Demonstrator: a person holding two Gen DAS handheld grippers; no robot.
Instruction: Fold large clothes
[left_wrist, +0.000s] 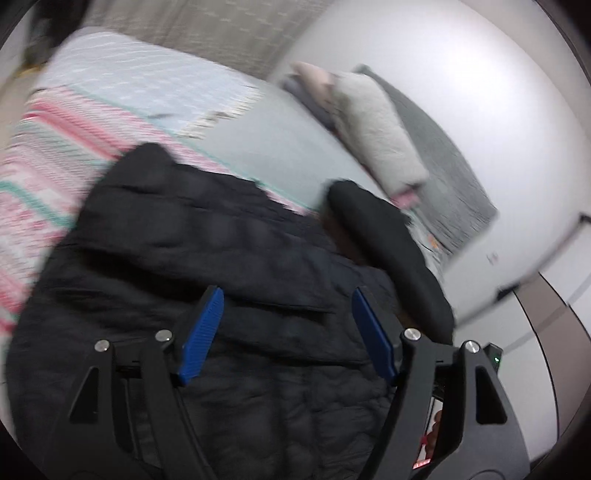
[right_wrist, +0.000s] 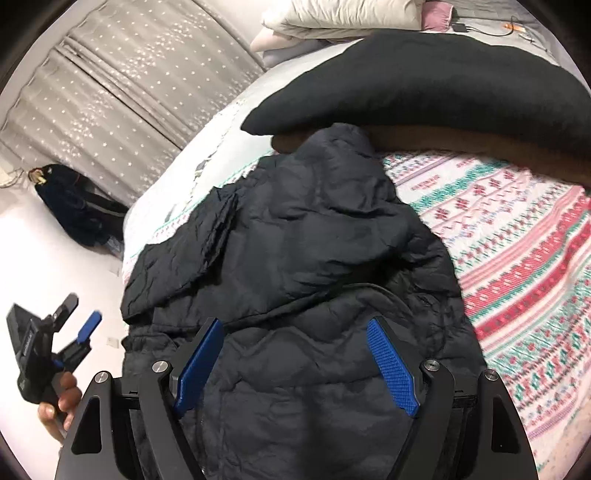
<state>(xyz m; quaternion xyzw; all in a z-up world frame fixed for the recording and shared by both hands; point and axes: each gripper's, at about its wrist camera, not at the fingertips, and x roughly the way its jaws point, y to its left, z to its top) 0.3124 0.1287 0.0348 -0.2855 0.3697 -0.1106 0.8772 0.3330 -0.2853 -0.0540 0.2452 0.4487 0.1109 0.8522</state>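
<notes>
Both grippers spread wide, nothing between the pads. Left gripper (left_wrist: 288, 306): blue fingers (left_wrist: 201, 334) apart, black puffer jacket (left_wrist: 229, 258) directly under and ahead of the tips; contact can't be judged, view is motion-blurred. Right gripper (right_wrist: 297, 334): fingers (right_wrist: 391, 365) apart too, same jacket (right_wrist: 295, 240) filling the gap and running forward past the tips.

From the right wrist view the left gripper (right_wrist: 79, 314) shows far off the left finger, over the floor (right_wrist: 55, 258), held in a hand (right_wrist: 61, 400), its jaws also parted, well clear of the jacket.

Jacket lies crumpled on the bed, quilted, partly folded over on itself; hem side near the fingers, collar end away from the tips. Its left edge reaches the bed edge.

Surface: patterned bedspread (right_wrist: 517, 258), pink/red/teal bands on white, to the right of the right finger and beyond the jacket. Light grey-blue sheet (left_wrist: 288, 140) further ahead in the left view. A long black cushion (right_wrist: 424, 85) lies across the bed past the jacket's far end, brown layer under it.

Room: pillows (right_wrist: 343, 16) stacked ahead at the head end, grey curtain (right_wrist: 122, 85) with small star dots ahead-left, dark clothes heap (right_wrist: 77, 206) on the floor by the curtain, white wall (left_wrist: 498, 110) right of the left gripper.
</notes>
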